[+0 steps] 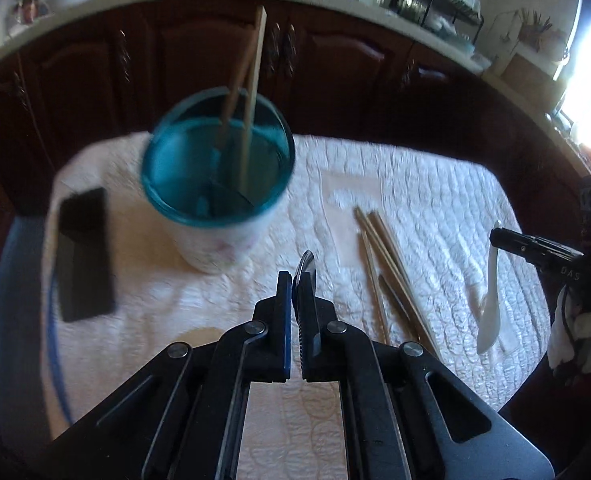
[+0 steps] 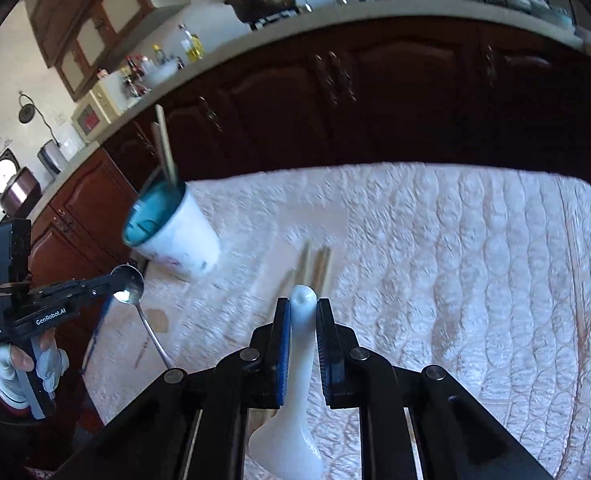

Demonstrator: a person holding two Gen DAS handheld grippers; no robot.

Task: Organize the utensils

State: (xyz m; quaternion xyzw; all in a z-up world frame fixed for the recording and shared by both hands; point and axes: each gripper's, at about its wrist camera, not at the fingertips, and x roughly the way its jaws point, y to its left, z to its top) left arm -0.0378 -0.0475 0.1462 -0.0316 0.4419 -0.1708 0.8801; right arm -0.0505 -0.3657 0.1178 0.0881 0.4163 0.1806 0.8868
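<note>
My left gripper (image 1: pixel 295 280) is shut on a metal spoon (image 1: pixel 305 265), whose bowl sticks up past the fingertips. In the right wrist view that left gripper (image 2: pixel 113 282) holds the metal spoon (image 2: pixel 129 290) above the table, handle hanging down. My right gripper (image 2: pixel 303 308) is shut on the handle of a white ceramic spoon (image 2: pixel 300 364), bowl hanging toward the camera. The left wrist view shows the right gripper (image 1: pixel 497 237) and white spoon (image 1: pixel 489 304) at the right edge. A white cup with a teal inside (image 1: pixel 215 176) (image 2: pixel 171 228) holds two chopsticks (image 1: pixel 251 92). Several chopsticks (image 1: pixel 391 276) (image 2: pixel 315 264) lie loose on the cloth.
A white quilted cloth (image 1: pixel 435 200) covers the table. A black phone (image 1: pixel 83 256) lies left of the cup, and a blue cable (image 1: pixel 53 340) runs along the left edge. Dark wooden cabinets (image 2: pixel 375 92) under a counter with pots stand behind the table.
</note>
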